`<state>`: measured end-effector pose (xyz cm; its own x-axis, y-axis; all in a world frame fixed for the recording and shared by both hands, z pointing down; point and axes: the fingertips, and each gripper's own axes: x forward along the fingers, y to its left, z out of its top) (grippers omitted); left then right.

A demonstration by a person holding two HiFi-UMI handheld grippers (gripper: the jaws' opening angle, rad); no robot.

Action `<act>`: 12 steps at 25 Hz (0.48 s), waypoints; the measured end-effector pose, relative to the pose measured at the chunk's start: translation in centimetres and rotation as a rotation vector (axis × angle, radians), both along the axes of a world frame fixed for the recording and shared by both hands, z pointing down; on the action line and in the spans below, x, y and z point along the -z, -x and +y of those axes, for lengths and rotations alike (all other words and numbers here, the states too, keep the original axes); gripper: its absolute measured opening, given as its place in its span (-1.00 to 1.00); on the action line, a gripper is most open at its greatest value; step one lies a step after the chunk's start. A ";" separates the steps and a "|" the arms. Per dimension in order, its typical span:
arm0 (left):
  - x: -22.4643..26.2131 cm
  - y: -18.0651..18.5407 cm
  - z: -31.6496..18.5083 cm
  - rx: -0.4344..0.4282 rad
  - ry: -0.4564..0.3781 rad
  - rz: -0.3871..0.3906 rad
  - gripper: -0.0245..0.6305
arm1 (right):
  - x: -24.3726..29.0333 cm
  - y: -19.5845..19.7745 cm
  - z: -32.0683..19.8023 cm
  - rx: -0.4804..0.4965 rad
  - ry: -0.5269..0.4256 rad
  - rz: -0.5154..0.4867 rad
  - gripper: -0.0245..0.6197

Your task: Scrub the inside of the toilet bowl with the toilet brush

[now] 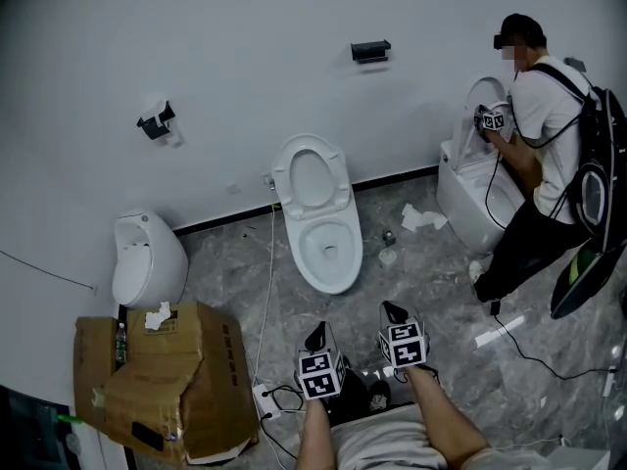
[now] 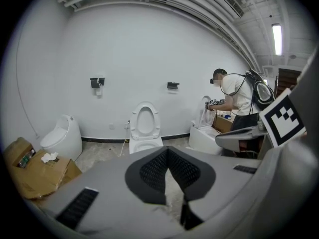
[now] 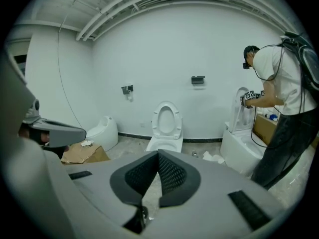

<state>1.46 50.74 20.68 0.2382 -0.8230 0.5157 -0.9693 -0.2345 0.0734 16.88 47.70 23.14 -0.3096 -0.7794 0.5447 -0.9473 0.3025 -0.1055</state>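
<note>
Grey floor [image 1: 216,253]: mottled stone, with crumpled tissue [image 1: 423,218] lying between the middle toilet and the one on the right
Toilet [image 1: 328,248]: white, in the middle against the wall, lid raised, bowl open toward the grippers and well apart from both
Left gripper [image 1: 315,335]: low in the head view, jaws closed tip to tip with nothing between them, aimed toward the toilet
Right gripper [image 1: 393,311]: just beside the left one, jaws also pressed together and empty
Rounded toilet [image 1: 147,260]: at the left, lid down, near the wall
Cardboard box [image 1: 167,380]: crumpled, just in front of the rounded toilet, a wad of paper on top
Person [image 1: 549,155]: bent over the right-hand toilet [image 1: 475,204], hands at its raised lid
Wall [image 1: 245,47]: white, with two dark holders mounted
Cable [image 1: 266,302]: white, running from the wall down to a power strip [image 1: 265,398] near the left gripper
</note>
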 end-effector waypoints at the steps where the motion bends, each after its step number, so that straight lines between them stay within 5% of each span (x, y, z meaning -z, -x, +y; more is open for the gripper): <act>1: -0.1 -0.1 -0.1 -0.002 0.000 0.000 -0.84 | -0.1 0.0 -0.1 -0.002 0.000 -0.003 -0.88; 12: -0.7 1.2 -4.2 0.009 -0.004 0.030 -0.84 | -1.2 0.7 -3.2 -0.039 0.027 -0.036 -0.88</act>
<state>0.23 46.55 21.38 0.2462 -0.8273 0.5050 -0.9688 -0.2261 0.1018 16.21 44.51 24.31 -0.2987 -0.7765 0.5548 -0.9538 0.2619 -0.1470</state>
